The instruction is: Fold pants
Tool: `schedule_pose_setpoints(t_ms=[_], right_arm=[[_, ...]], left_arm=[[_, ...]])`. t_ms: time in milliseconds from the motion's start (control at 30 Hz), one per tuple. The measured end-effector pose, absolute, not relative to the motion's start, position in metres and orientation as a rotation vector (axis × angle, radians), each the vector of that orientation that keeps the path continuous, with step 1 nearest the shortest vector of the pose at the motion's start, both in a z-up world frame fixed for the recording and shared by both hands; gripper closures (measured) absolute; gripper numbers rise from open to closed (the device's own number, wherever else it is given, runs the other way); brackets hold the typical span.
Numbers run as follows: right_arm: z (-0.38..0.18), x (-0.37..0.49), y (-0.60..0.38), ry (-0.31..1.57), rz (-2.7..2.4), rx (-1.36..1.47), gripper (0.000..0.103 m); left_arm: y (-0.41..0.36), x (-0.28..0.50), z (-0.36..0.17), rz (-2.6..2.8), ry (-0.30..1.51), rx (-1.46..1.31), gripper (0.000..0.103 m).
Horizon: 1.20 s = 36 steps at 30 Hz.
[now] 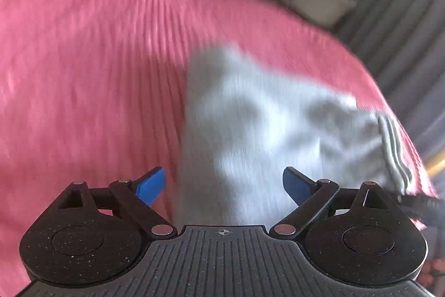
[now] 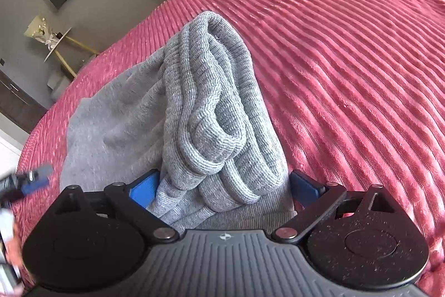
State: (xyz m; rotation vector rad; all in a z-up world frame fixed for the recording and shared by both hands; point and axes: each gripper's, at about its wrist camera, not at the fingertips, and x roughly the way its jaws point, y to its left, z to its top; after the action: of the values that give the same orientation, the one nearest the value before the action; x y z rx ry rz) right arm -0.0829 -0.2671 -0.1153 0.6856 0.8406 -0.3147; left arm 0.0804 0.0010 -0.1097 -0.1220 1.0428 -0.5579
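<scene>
we see grey pants (image 2: 194, 107) folded into a thick bundle on the pink ribbed blanket (image 2: 347, 60), ribbed cuffs stacked at one end. its long axis runs away from our right gripper (image 2: 222, 185). both that and our left gripper (image 1: 224, 185) gape wide, gripping nothing.

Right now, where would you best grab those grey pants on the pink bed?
Probably the ribbed waistband, bunched in thick rolls between the open right tongs. Come straight down from above and close across the rolls; elsewhere the grey pants lie flat on the pink bedspread.
</scene>
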Motion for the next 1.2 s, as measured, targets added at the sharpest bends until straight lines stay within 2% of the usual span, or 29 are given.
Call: schedule_pose_setpoints(t_ms=[100,200,500,567,767,933,1200], right_arm=[[-0.114,-0.084,-0.266,0.848,-0.314,0.695,0.006],[-0.114,-0.087,-0.265,0.854,-0.311,0.708,0.006],[-0.114,-0.089,-0.266,0.863,-0.307,0.723,0.006],[-0.113,-0.090,-0.267,0.861,-0.306,0.728,0.006],[-0.113,-0.093,-0.268,0.856,-0.310,0.741,0.006],[-0.113,-0.093,-0.268,0.856,-0.310,0.743,0.006],[-0.114,-0.095,-0.270,0.846,-0.305,0.771,0.006]], left_arm=[[-0.009,0.083,-0.135,-0.510,1.110,-0.059,0.014],[-0.014,0.076,-0.127,-0.502,1.062,-0.011,0.019],[0.010,0.057,-0.108,-0.312,1.010,-0.009,0.016],[0.017,0.050,-0.099,-0.241,0.950,0.022,0.020],[0.033,0.022,-0.094,-0.455,1.028,-0.199,0.015],[-0.004,-0.004,-0.109,-0.450,1.030,0.053,0.013],[0.012,0.001,-0.114,-0.355,1.053,0.034,0.013]])
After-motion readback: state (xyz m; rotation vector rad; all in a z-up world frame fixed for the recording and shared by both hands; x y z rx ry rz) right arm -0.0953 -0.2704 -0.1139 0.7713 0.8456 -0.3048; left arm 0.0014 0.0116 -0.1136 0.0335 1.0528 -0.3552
